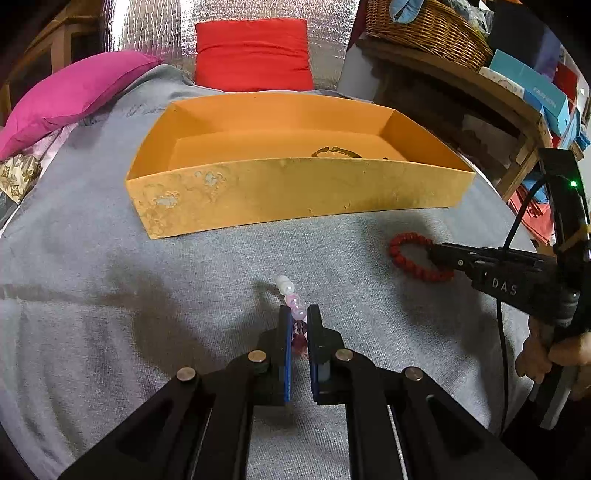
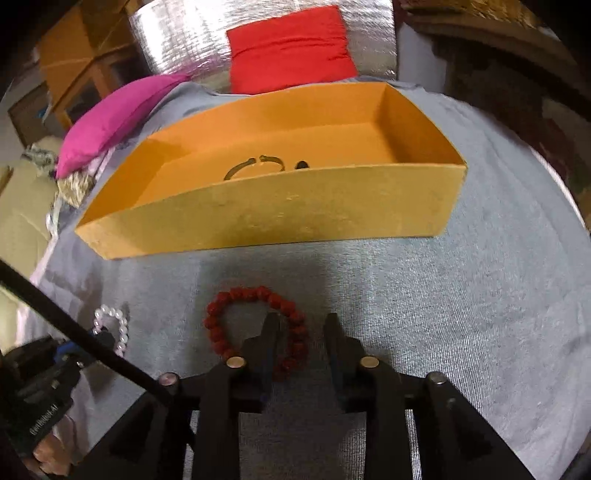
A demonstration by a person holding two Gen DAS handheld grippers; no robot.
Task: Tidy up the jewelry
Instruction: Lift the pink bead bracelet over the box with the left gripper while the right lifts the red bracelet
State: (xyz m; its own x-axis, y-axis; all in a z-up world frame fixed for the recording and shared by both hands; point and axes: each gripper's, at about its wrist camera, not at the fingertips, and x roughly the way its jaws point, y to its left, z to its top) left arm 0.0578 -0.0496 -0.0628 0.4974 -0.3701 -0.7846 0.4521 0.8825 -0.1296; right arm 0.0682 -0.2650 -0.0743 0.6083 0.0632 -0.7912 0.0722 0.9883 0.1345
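Observation:
An orange box (image 1: 295, 192) stands open on the grey cloth, with a thin metal bangle (image 1: 336, 152) on its floor. My left gripper (image 1: 298, 317) is shut on a pearl and pink bead bracelet (image 1: 291, 295) just above the cloth, in front of the box. A red bead bracelet (image 1: 413, 254) lies on the cloth to the right. In the right wrist view my right gripper (image 2: 303, 328) is open, with its left finger inside the red bead bracelet (image 2: 255, 295) loop and its right finger outside. The box (image 2: 273, 218) and bangle (image 2: 255, 164) show there too, and the pearl bracelet (image 2: 114, 325) at the left.
A pink pillow (image 1: 70, 96) and a red cushion (image 1: 255, 55) lie behind the box against a silver foil wall. A wooden shelf with a wicker basket (image 1: 424, 29) and boxes stands at the right. The grey cloth (image 1: 110, 295) covers the work surface.

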